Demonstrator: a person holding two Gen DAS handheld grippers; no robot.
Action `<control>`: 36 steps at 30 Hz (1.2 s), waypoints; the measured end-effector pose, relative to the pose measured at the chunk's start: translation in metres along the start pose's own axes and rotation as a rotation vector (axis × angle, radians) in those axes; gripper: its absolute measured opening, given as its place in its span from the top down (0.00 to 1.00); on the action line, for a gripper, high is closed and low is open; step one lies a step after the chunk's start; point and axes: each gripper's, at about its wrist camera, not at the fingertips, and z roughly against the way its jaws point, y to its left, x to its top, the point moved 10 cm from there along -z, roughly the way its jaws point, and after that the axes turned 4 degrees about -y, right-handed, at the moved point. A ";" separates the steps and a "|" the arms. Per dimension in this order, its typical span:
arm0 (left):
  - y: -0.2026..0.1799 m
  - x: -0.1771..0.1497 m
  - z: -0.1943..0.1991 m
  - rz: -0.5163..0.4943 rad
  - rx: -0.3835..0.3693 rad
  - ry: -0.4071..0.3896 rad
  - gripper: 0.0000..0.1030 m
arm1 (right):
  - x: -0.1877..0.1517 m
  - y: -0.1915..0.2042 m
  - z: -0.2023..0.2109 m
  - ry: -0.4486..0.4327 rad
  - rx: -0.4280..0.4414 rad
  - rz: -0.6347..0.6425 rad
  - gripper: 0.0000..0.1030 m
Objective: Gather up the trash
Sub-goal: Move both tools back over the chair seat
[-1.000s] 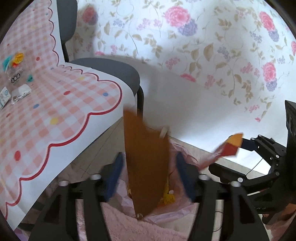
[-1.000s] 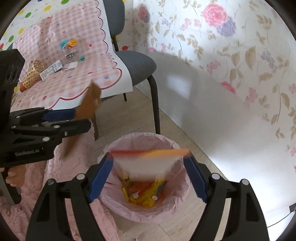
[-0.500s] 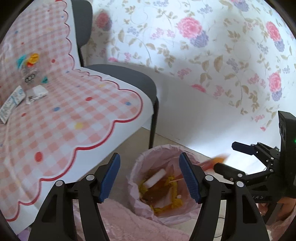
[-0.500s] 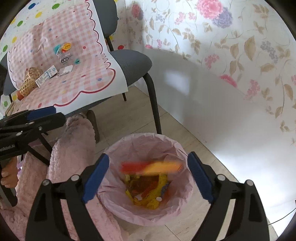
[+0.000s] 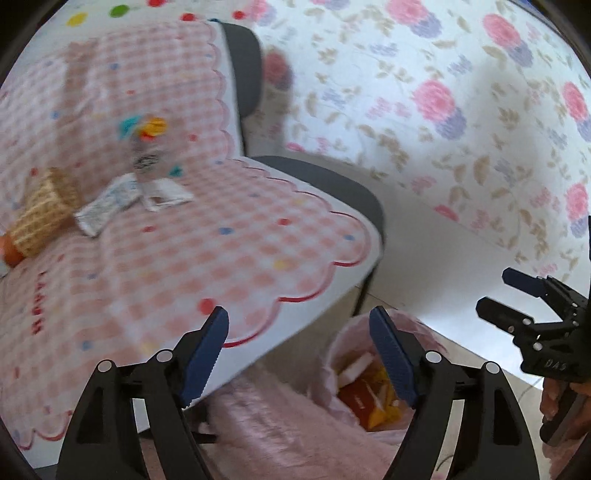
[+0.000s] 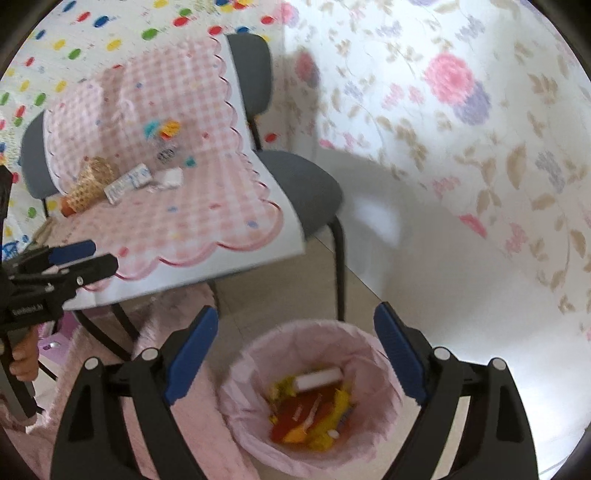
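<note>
Floral-wallpaper corner, lined trash bin (image 6: 314, 398) already holding wrappers. Both tongs, left (image 5: 299, 354) and right (image 6: 295, 350), just opened wide, empty. More litter (image 5: 110, 203) waits on the checkered cloth (image 5: 221, 258).

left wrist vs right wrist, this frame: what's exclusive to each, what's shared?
Left wrist only: the right gripper at its right edge, jaws open and empty.

Right wrist only: the left gripper at its left edge, the polka-dot wall covering, and the bin's full rim.

Both: pink-lined trash bin with wrappers, checked cloth with woven cone and packets, grey chair.
</note>
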 end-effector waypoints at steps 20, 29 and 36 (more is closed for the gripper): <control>0.159 0.007 0.054 0.140 0.331 -0.036 0.19 | 0.079 0.130 -0.049 -0.078 0.218 0.163 0.56; 0.229 0.013 0.061 0.214 0.431 -0.044 0.17 | 0.103 0.168 -0.086 -0.051 0.260 0.200 0.61; 0.284 0.032 0.053 0.222 0.472 -0.061 0.17 | 0.127 0.200 -0.119 -0.026 0.284 0.216 0.49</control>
